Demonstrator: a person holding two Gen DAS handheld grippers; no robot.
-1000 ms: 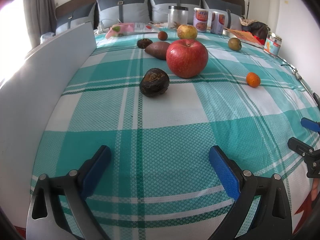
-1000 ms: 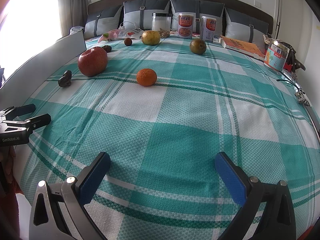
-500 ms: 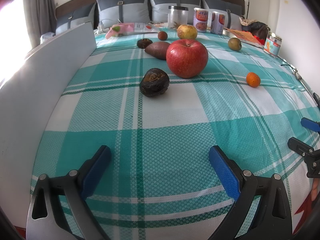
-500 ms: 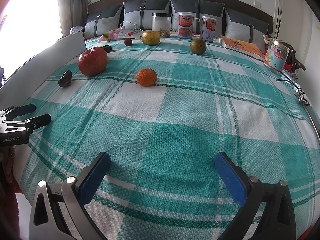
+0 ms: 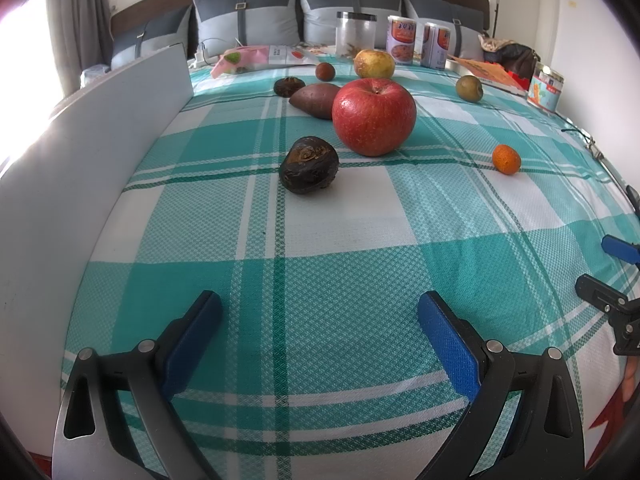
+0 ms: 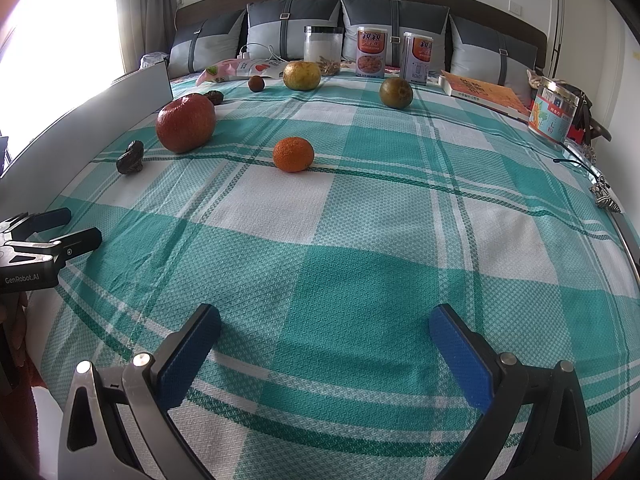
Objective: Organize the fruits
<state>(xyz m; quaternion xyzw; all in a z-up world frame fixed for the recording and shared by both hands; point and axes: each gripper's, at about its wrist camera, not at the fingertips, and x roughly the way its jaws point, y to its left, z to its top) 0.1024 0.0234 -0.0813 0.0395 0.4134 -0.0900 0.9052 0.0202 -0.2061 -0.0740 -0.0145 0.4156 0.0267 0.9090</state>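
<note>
Fruits lie scattered on a green plaid cloth (image 5: 320, 264). A big red apple (image 5: 374, 117) (image 6: 185, 123) sits mid-left, a dark wrinkled fruit (image 5: 309, 165) (image 6: 131, 157) just in front of it, a sweet potato (image 5: 315, 99) behind. A small orange tangerine (image 5: 506, 159) (image 6: 293, 154) lies to the right. Farther back rest a yellow-green fruit (image 5: 374, 63) (image 6: 301, 75), a green-brown fruit (image 5: 469, 88) (image 6: 396, 93) and a small brown one (image 5: 325, 71) (image 6: 256, 83). My left gripper (image 5: 319, 312) is open and holds nothing, well short of the dark fruit. My right gripper (image 6: 324, 326) is open too.
A white board (image 5: 80, 148) stands along the left side of the cloth. Cans (image 6: 371, 52), a clear jar (image 6: 323, 48), a book (image 6: 484, 94) and a printed tin (image 6: 554, 114) line the back and right edge, with grey cushions (image 6: 296, 24) behind them.
</note>
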